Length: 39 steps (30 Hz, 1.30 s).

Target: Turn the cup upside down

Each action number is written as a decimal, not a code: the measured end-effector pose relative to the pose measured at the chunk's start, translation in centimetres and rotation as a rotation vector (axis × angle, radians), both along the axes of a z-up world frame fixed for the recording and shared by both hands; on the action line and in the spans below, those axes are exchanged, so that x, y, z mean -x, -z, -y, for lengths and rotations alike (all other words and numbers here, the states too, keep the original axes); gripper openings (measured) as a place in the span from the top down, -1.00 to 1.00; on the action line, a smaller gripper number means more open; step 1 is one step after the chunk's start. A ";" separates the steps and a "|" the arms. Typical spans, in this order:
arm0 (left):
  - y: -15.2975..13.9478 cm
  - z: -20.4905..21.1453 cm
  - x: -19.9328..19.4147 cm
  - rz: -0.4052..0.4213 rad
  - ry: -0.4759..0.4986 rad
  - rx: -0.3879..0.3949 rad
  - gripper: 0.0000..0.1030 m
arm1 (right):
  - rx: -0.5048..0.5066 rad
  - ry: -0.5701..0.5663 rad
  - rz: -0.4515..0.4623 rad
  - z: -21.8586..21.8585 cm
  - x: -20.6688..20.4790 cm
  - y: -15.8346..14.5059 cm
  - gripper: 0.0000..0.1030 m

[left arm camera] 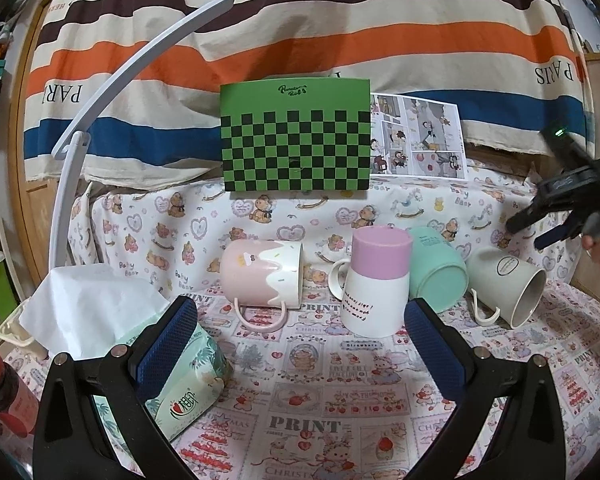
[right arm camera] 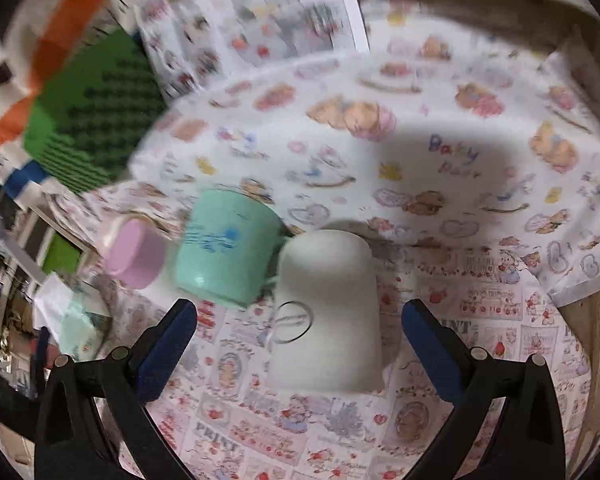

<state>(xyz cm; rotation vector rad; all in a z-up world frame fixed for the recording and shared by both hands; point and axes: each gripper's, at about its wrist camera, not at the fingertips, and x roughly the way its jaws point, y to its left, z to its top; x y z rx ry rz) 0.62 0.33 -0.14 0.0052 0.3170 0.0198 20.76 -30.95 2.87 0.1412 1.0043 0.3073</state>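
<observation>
Several mugs are on the patterned tablecloth. A pink and cream mug [left arm camera: 262,276] lies on its side. A purple and white mug [left arm camera: 376,284] stands upside down. A teal mug [left arm camera: 436,272] and a grey-white mug [left arm camera: 508,288] lie on their sides. My left gripper [left arm camera: 300,316] is open and empty, in front of the mugs. My right gripper [right arm camera: 300,320] is open above the grey-white mug [right arm camera: 328,312]; it also shows at the right edge of the left wrist view [left arm camera: 556,216]. The right wrist view is blurred; the teal mug [right arm camera: 228,248] and the purple and white mug [right arm camera: 136,256] show at the left.
A tissue pack [left arm camera: 172,364] with a tissue sticking up lies by my left finger. A red-capped bottle [left arm camera: 0,388] stands at the far left. A green checkered board [left arm camera: 296,140] and a comic sheet [left arm camera: 420,136] lean at the back. A white curved lamp arm [left arm camera: 100,96] rises at the left.
</observation>
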 end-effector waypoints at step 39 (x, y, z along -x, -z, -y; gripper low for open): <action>0.2 -0.2 -0.2 -0.005 -0.047 -0.018 -0.99 | -0.175 0.159 -0.104 -3.6 5.9 0.3 -0.56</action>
